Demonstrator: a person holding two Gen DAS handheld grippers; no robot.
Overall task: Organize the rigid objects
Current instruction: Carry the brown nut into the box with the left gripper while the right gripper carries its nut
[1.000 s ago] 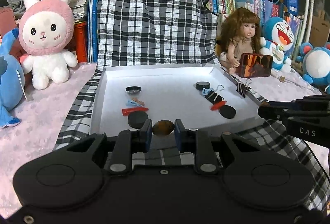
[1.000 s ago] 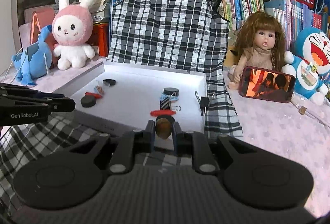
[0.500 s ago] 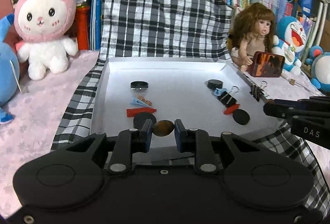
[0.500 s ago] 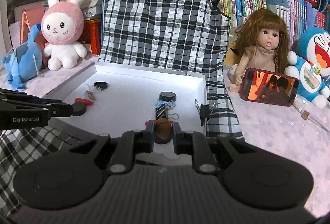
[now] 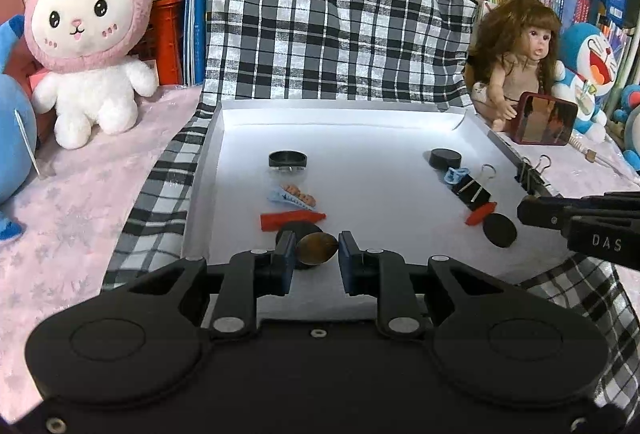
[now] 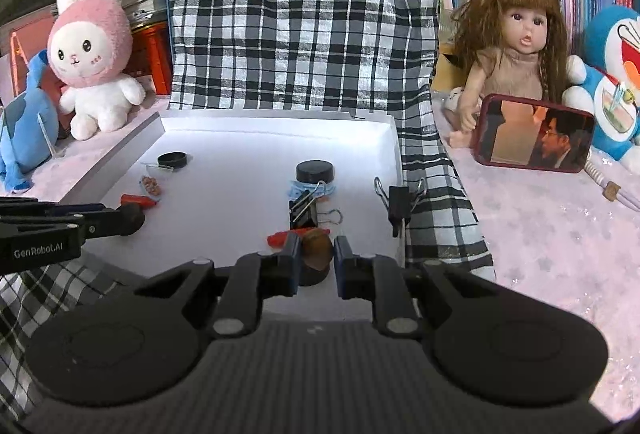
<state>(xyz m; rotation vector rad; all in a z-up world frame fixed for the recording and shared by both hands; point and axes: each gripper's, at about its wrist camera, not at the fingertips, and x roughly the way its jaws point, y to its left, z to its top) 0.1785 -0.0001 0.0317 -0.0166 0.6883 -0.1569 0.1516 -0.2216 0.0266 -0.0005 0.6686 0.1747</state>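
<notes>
A white tray [image 5: 224, 138] lies on a checked cloth and holds small items. My left gripper [image 5: 317, 249] is shut on a brown oval stone [image 5: 317, 249], held over the tray's near left, just above a black disc [image 5: 294, 228] and a red piece [image 5: 290, 219]. My right gripper [image 6: 316, 252] is shut on a second brown stone [image 6: 317, 248], over the tray's near right above another black disc [image 6: 312, 276] and red piece [image 6: 280, 237]. Each gripper shows in the other's view, the right [image 5: 532, 212] and the left [image 6: 128, 220].
In the tray lie black caps [image 5: 287, 158] [image 6: 315, 171], a blue clip [image 5: 294, 196], and a black binder clip [image 6: 303, 212]. Another binder clip [image 6: 399, 202] grips the tray's right wall. A rabbit plush [image 5: 86, 34], a doll [image 6: 516, 46] and a phone [image 6: 534, 132] stand around.
Both grippers have moved forward over the tray's near edge, each still holding its stone. The tray items look closer and lower in both views.
</notes>
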